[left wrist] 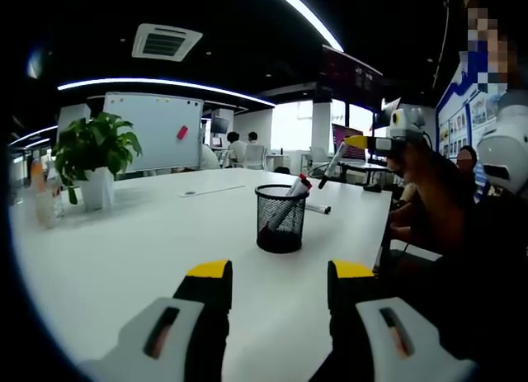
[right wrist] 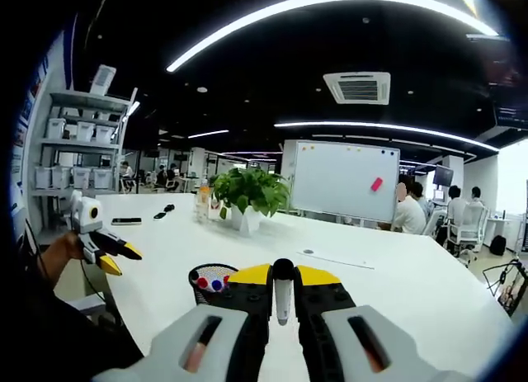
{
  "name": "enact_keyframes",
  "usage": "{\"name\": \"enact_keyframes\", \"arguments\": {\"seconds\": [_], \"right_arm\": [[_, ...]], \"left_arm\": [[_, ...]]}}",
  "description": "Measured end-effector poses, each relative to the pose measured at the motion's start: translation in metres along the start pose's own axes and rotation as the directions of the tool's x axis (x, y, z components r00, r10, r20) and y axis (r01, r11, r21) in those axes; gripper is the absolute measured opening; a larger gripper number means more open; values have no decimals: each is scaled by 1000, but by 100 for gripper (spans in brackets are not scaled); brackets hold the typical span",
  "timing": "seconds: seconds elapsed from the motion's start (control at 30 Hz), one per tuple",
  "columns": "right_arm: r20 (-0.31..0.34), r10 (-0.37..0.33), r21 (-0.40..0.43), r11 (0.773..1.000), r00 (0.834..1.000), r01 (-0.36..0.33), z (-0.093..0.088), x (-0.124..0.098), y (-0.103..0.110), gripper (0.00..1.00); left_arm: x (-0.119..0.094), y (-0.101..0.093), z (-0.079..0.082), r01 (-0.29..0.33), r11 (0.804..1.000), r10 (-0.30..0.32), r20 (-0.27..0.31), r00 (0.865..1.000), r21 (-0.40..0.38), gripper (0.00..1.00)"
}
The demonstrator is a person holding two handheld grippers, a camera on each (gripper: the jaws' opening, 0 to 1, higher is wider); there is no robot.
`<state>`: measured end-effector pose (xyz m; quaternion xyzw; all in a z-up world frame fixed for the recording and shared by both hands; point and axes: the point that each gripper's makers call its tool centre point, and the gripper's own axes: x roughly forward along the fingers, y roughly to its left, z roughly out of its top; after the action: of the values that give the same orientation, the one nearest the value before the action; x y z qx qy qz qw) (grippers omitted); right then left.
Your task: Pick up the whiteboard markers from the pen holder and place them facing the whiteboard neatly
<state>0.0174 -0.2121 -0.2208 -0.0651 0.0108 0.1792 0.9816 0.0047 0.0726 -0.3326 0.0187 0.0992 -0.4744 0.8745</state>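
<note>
1. Whiteboard marker [right wrist: 283, 293] clamped between the right gripper [right wrist: 283, 276] jaws in the right gripper view, dark cap end poking up past the yellow tips, held above the table.
2. Same marker [left wrist: 332, 164] shows in the left gripper view, hanging slanted from the right gripper [left wrist: 356, 143], held in the air above the far right side of the table, up and right of the pen holder.
3. Pen holder [left wrist: 280, 218], black mesh cup, stands upright on the white table [left wrist: 124, 250]; markers [left wrist: 285, 205] lean inside it, red and white tops sticking above the rim.
4. One more marker [left wrist: 318, 209] lies flat on the table just behind the holder on its right.
5. Right gripper view: pen holder [right wrist: 209, 282] sits just left of the jaws, coloured caps visible inside.
6. Left gripper [left wrist: 279, 276] jaws apart, nothing between them, hovering low over the table near the holder. It also shows at left in the right gripper view [right wrist: 115, 258], yellow tips spread, held by a hand [right wrist: 58, 258].
7. Whiteboard [left wrist: 154, 131] stands past the far end of the table, pink item stuck to it.
8. Potted plant [left wrist: 93, 155] on the table, far left side.
9. People seated in the background near the windows.
</note>
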Motion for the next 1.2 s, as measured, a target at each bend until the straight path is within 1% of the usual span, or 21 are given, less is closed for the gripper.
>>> {"name": "enact_keyframes", "arguments": {"seconds": [0.3, 0.63, 0.9, 1.2], "right_arm": [[11, -8, -1, 1000, 1000, 8, 1, -3, -3, 13], [21, -10, 1, 1000, 1000, 10, 2, -4, -6, 13], [25, -4, 5, 1000, 1000, 4, 0, -8, -9, 13], [36, -30, -9, 999, 999, 31, -2, -12, -17, 13]], "left_arm": [[0, -1, -3, -1, 1000, 1, -8, 1000, 4, 48], [3, -4, -1, 10, 1000, -10, -9, 1000, 8, 48], [2, -3, 1, 7, 1000, -7, -7, 1000, 11, 48], [2, -3, 0, 6, 1000, -6, -10, 1000, 14, 48]]}}
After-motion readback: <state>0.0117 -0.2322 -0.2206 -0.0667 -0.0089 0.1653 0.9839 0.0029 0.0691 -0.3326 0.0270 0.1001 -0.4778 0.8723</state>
